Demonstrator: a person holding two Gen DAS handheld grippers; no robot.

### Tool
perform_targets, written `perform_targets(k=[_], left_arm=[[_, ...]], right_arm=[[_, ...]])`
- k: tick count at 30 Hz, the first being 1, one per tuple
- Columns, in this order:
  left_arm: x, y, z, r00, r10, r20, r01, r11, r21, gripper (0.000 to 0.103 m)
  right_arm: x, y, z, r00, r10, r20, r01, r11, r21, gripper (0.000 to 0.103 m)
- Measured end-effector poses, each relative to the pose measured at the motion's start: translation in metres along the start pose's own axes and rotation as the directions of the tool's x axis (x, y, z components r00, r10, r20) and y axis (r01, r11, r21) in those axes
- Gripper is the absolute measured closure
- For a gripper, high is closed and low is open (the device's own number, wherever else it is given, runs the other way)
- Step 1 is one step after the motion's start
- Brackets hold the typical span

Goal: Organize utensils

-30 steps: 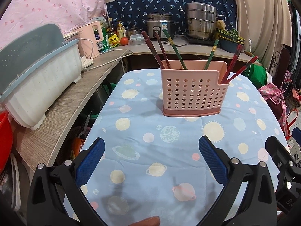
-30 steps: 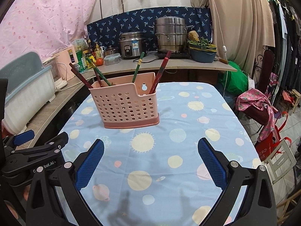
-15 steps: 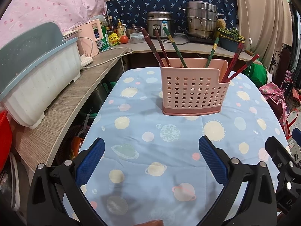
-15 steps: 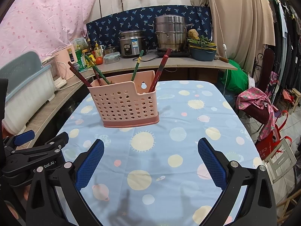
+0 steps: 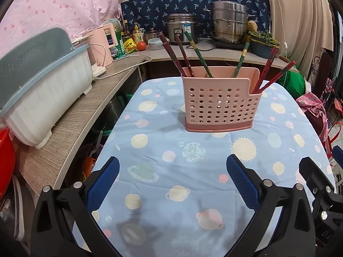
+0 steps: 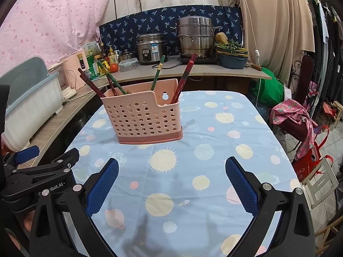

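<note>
A pink perforated utensil holder (image 5: 220,105) (image 6: 142,117) stands on the blue planet-print tablecloth (image 5: 193,171) (image 6: 214,150). Dark red chopsticks (image 5: 173,55) and green chopsticks (image 5: 198,54) lean in its larger section, and two red chopsticks (image 5: 271,72) (image 6: 184,77) stand in the small right section. My left gripper (image 5: 172,182) hovers open over the near part of the table, well short of the holder, with nothing between its blue pads. My right gripper (image 6: 171,182) is open too, and empty. The left gripper's body (image 6: 38,177) shows at the right wrist view's lower left.
A wooden counter (image 5: 64,115) runs along the left with a white and blue dish rack (image 5: 40,85) and a pink kettle (image 5: 103,42). Rice cooker (image 5: 182,27) and steel steamer pot (image 5: 228,24) stand at the back. A chair with pink cloth (image 6: 295,117) is at the right.
Both views have pulled back and risen slightly, so the holder sits a little farther off. Both grippers stay open and empty; the chopsticks have not moved.
</note>
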State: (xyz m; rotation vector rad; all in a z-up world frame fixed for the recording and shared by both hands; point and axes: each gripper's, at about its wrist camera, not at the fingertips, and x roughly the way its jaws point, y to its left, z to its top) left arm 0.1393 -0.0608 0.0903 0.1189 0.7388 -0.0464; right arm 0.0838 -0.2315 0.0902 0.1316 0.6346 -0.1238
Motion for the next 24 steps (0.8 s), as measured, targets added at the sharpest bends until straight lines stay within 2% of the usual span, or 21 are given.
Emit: perform_targets(k=[24], left_arm=[[0.0082,-0.0046,0.0029,1.0,-0.005,-0.011,0.005,1.0,0.017,0.008]], right_arm=[[0.0091,0.0034,0.0003,1.0,0.003,-0.015,-0.003,1.0,0.003,0.007]])
